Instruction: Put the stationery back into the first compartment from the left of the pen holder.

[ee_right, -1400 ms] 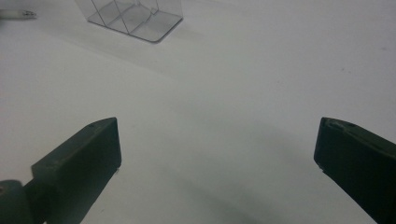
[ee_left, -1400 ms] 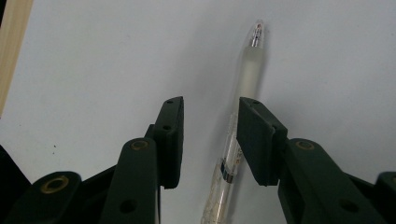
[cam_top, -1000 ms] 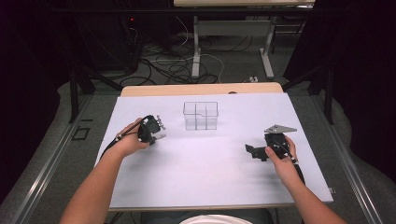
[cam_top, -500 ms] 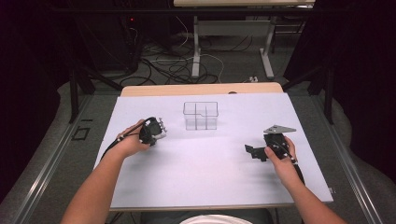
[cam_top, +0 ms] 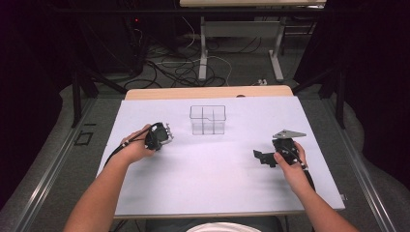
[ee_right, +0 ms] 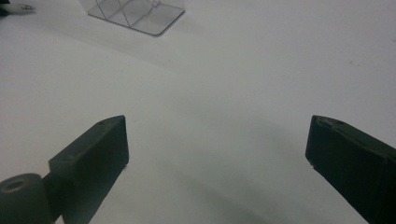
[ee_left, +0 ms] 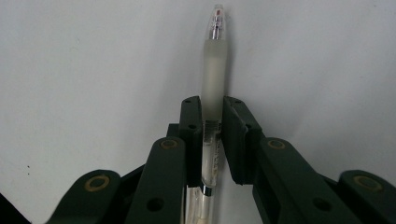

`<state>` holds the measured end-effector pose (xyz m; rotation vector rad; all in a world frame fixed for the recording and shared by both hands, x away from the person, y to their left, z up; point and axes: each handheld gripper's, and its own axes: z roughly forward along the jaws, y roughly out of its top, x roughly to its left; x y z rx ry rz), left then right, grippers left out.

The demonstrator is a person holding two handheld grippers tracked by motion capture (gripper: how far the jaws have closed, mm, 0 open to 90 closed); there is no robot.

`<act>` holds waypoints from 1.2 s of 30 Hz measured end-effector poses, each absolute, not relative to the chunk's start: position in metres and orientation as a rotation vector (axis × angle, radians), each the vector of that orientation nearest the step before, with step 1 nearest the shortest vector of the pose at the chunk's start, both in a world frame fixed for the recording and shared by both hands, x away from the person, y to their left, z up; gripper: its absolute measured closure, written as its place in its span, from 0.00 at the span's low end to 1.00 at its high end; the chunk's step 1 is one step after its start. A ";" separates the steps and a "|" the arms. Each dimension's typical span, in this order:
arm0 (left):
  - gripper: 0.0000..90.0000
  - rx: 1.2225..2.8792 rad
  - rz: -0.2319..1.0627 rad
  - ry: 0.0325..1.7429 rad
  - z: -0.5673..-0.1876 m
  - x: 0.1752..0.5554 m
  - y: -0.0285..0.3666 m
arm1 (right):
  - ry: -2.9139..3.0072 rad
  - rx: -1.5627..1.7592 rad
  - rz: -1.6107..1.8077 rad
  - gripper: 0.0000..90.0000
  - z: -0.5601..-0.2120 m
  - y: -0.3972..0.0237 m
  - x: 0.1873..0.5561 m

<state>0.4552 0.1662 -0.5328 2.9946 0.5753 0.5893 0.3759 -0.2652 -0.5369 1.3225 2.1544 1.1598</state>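
Note:
A clear pen (ee_left: 212,84) with a frosted grip stands between the jaws of my left gripper (ee_left: 211,122), which is shut on it; its tip points away over the white table. In the high view the left gripper (cam_top: 158,137) sits left of a clear plastic divided box (cam_top: 208,119), close to the table. My right gripper (cam_top: 263,157) rests low at the right side of the table, its jaws spread wide with nothing between them. In the right gripper view (ee_right: 217,140) the clear box (ee_right: 135,11) lies ahead at the upper left, and the pen tip (ee_right: 21,8) shows at the far left edge.
The white tabletop (cam_top: 217,174) spreads bare between both hands. A wooden edge (cam_top: 208,93) runs along the back. Cables and desk legs lie on the floor beyond (cam_top: 193,63). Metal rails flank the table on both sides.
The left gripper with the pen has drifted slightly down and toward the person. The right gripper has stayed where it was.

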 end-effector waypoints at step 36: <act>0.89 2.888 0.629 0.773 -0.520 0.454 0.174 | 2.155 1.344 1.159 0.08 -0.539 -0.266 0.377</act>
